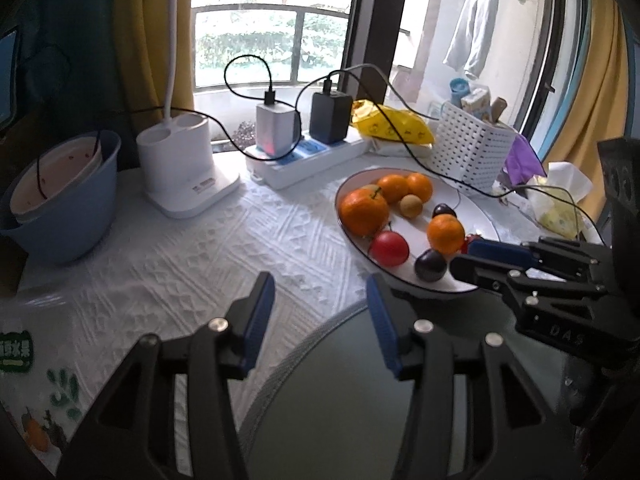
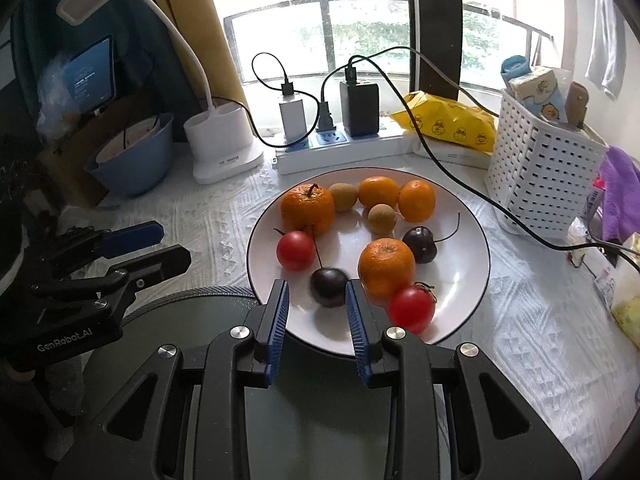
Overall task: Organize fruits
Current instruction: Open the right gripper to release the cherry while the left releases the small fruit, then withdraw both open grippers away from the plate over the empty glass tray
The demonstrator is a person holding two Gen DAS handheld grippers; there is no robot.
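A white plate holds several oranges, two red tomatoes, two dark cherries, a kiwi and a small tan fruit. My right gripper is open, its blue pads on either side of a dark cherry at the plate's near rim, not closed on it. An orange and a red tomato lie just to its right. In the left wrist view the plate is to the right. My left gripper is open and empty over the white cloth, left of the plate. A dark green round mat lies below both grippers.
At the back stand a power strip with chargers and black cables, a white lamp base, a blue bowl, a yellow bag and a white basket. One cable runs past the plate's right side.
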